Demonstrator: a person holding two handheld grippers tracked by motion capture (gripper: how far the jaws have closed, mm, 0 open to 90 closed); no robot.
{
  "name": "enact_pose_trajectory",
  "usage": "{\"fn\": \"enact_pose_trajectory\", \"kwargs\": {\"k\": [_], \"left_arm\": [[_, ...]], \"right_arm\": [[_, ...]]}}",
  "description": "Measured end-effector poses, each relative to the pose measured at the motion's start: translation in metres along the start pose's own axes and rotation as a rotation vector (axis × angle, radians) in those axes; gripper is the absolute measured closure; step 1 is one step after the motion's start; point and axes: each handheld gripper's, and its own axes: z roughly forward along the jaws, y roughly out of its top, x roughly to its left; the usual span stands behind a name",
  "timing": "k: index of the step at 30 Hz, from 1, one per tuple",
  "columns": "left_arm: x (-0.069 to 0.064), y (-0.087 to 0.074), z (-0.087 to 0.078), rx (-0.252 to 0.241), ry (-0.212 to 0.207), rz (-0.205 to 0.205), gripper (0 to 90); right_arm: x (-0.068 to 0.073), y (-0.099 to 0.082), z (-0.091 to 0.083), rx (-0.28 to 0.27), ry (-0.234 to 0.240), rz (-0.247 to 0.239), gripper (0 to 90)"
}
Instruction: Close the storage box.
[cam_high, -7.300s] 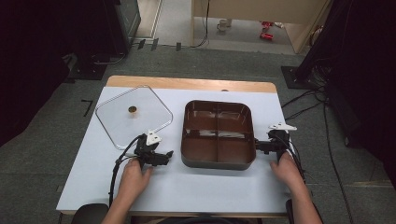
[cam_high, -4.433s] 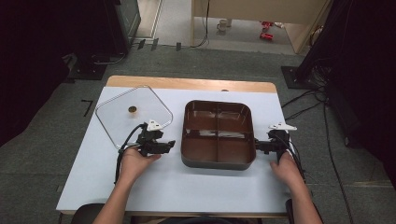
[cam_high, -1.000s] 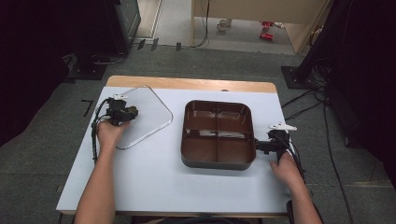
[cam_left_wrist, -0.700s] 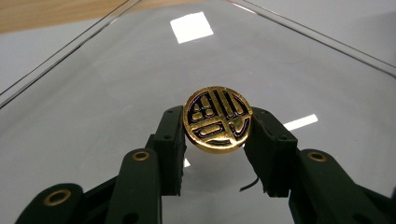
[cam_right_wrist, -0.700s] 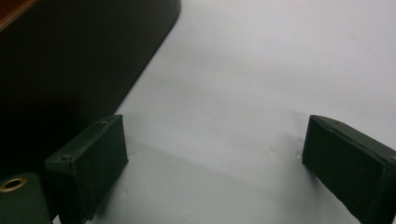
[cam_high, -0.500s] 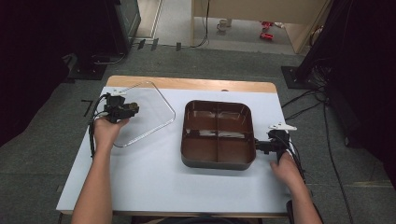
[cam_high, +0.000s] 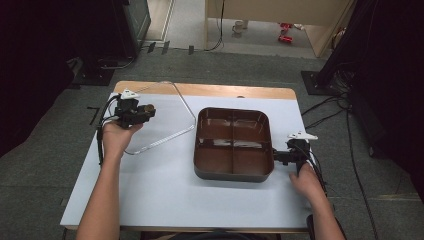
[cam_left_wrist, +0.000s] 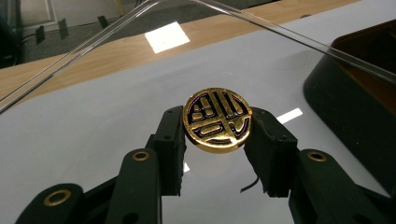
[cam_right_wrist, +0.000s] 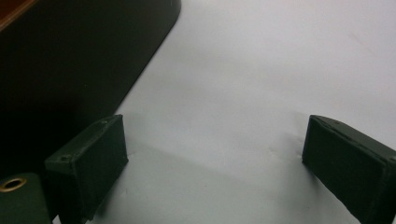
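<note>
**A:** ok, walk me through the table, left side first?

**B:** Sure. Your left gripper (cam_high: 146, 108) sits at the table's (cam_high: 165, 190) far left, and its jaws are clamped on the gold knob (cam_left_wrist: 218, 119) of the clear lid (cam_high: 165, 115). In the left gripper view the knob is a round gold disc with a dark pattern, pinched from both sides. You've got the lid tilted: its far edge is up off the table, its near edge low by the white surface.

**A:** and the middle?

**B:** The dark brown tray (cam_high: 233, 143) sits flat there, four compartments, open on top. The lid is just left of it; can't tell if they touch.

**A:** right hand?

**B:** Your right gripper (cam_high: 281, 156) rests at the tray's right side, near its front corner. In the right gripper view its jaws stand wide apart with bare white table between them, the tray's dark wall (cam_right_wrist: 70, 60) just beside the left jaw.
</note>
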Motion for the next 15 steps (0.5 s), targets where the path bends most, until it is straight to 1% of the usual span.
{"fn": "enact_pose_trajectory", "kwargs": {"k": [1, 2, 3, 4, 5, 7, 8, 9, 10, 12, 13, 14, 15], "left_arm": [[-0.005, 0.003, -0.001, -0.005, -0.014, 0.006, 59.4], [-0.005, 0.003, -0.001, -0.005, -0.014, 0.006, 59.4], [-0.01, 0.006, -0.001, -0.008, -0.028, 0.01, 59.4], [-0.01, 0.006, -0.001, -0.008, -0.028, 0.01, 59.4], [-0.016, 0.009, -0.001, -0.01, -0.038, 0.025, 59.4], [-0.023, 0.011, -0.001, -0.012, -0.049, 0.044, 59.4], [-0.023, 0.011, -0.001, -0.012, -0.049, 0.044, 59.4], [-0.031, 0.014, 0.0, -0.012, -0.063, 0.062, 59.4], [-0.031, 0.014, 0.0, -0.012, -0.063, 0.062, 59.4], [-0.039, 0.016, 0.002, -0.013, -0.075, 0.083, 59.4], [-0.048, 0.018, 0.004, -0.015, -0.086, 0.1, 59.4], [-0.048, 0.018, 0.004, -0.015, -0.086, 0.1, 59.4], [-0.055, 0.019, 0.005, -0.019, -0.101, 0.116, 59.4]], "right_arm": [[0.0, 0.0, 0.0, 0.0, 0.0, 0.001, 5.9], [0.0, 0.0, 0.0, 0.0, 0.0, 0.001, 5.9], [0.0, 0.0, 0.0, 0.0, 0.0, 0.001, 5.9], [0.0, 0.0, 0.0, 0.0, 0.0, 0.001, 5.9], [0.0, 0.0, 0.0, 0.0, 0.0, 0.0, 5.9], [0.0, 0.0, 0.0, 0.0, 0.0, 0.0, 5.9], [0.0, 0.0, 0.0, 0.0, 0.0, 0.0, 5.9], [0.0, 0.0, 0.0, 0.0, 0.0, 0.0, 5.9], [0.0, 0.0, 0.0, 0.0, 0.0, 0.0, 5.9], [0.0, 0.0, 0.0, 0.0, 0.0, 0.0, 5.9], [0.0, 0.0, 0.0, 0.0, 0.0, 0.0, 5.9], [0.0, 0.0, 0.0, 0.0, 0.0, 0.0, 5.9], [0.0, 0.0, 0.0, 0.0, 0.0, 0.0, 5.9]]}}
